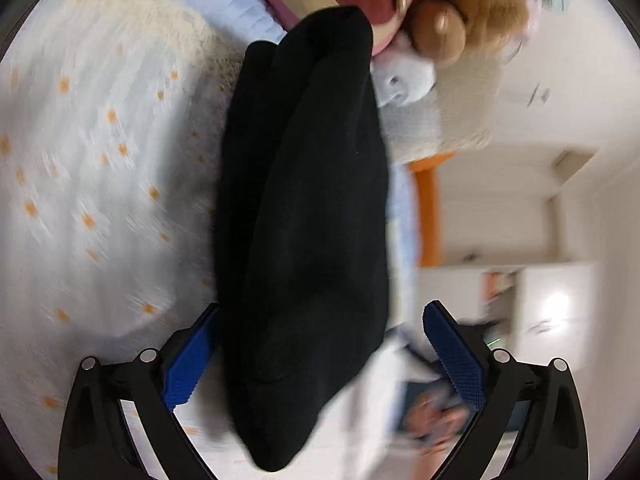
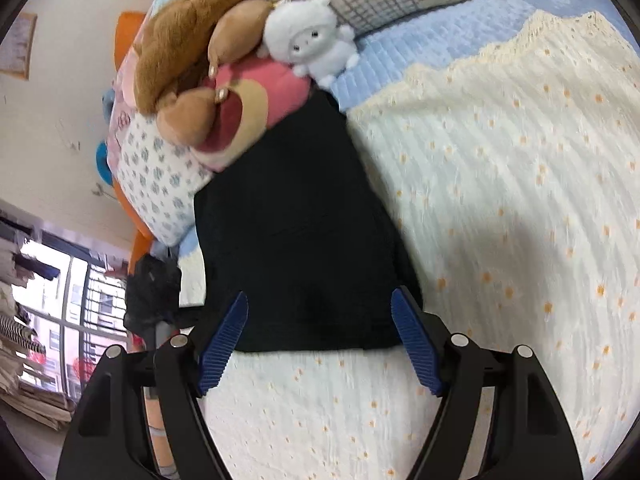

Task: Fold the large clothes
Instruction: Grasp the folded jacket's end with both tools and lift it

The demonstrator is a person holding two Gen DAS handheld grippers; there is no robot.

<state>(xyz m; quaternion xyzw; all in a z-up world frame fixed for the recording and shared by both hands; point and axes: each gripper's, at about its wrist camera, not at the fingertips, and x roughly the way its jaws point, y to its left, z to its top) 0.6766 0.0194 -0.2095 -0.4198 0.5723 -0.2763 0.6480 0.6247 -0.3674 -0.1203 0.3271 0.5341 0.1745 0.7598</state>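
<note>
lying folded on the flowered bedspread (image 2: 500, 200) just below the stuffed toys (image 2: 224, 80), the black garment (image 2: 296, 232) sat between both spread-fingered grippers, left gripper (image 1: 320, 356) and right gripper (image 2: 320, 340) clamping nothing, seemingly letting it rest.

The black garment (image 2: 296, 240) is lying folded into a thick, compact bundle on the cream flower-dotted bedspread (image 2: 500, 200); its far end is touching the plush toys (image 2: 224, 92).

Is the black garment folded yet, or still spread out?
Folded: the black garment lies as a compact, layered bundle on the white blanket, straight near edge, stacked layers visible from the left wrist.
</note>
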